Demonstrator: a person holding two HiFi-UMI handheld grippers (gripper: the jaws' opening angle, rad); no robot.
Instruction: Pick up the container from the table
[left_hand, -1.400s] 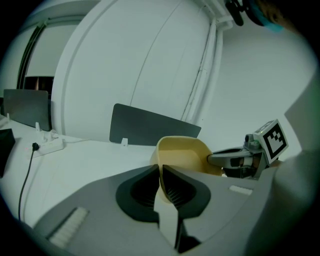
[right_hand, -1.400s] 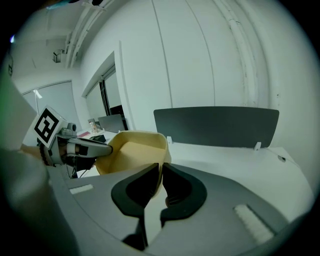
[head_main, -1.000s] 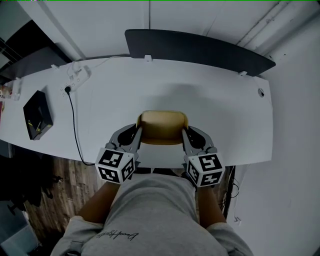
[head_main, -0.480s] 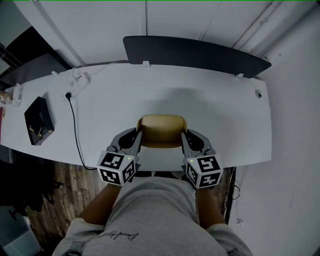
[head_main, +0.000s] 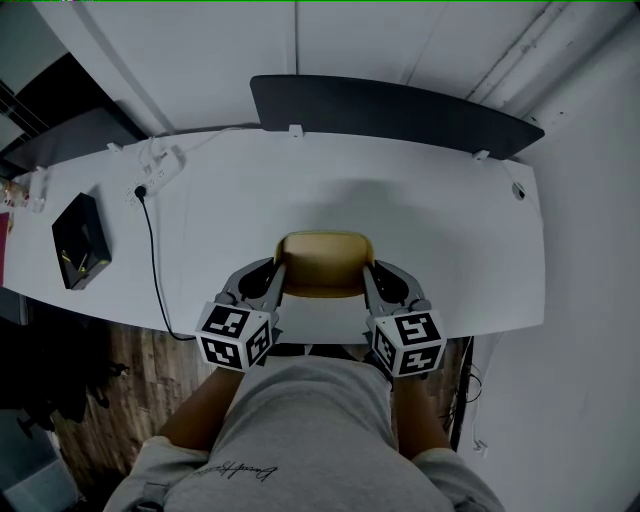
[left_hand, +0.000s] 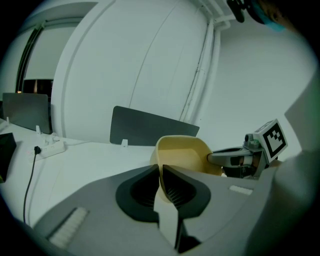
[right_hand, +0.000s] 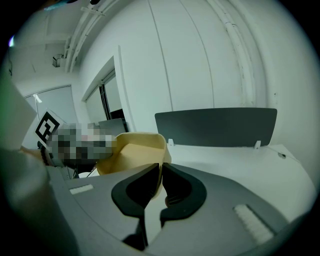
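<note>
A tan, open-topped container (head_main: 323, 262) sits between my two grippers near the front edge of the white table (head_main: 450, 230). My left gripper (head_main: 278, 264) is shut on its left wall and my right gripper (head_main: 368, 266) is shut on its right wall. In the left gripper view the container (left_hand: 182, 152) has its thin wall pinched between the left gripper (left_hand: 161, 172) pads, with the right gripper (left_hand: 235, 160) on the far side. The right gripper view shows the container (right_hand: 135, 150) wall clamped in the right gripper (right_hand: 161, 172). Its base is hidden, so I cannot tell whether it touches the table.
A dark grey divider panel (head_main: 390, 108) stands along the table's back edge. At the far left lie a black box (head_main: 82, 240) and a white power strip (head_main: 160, 165) with a black cable (head_main: 150, 250) running off the front edge. Wooden floor (head_main: 120, 350) lies below left.
Both grippers and the container keep their places; only the head view has shifted slightly.
</note>
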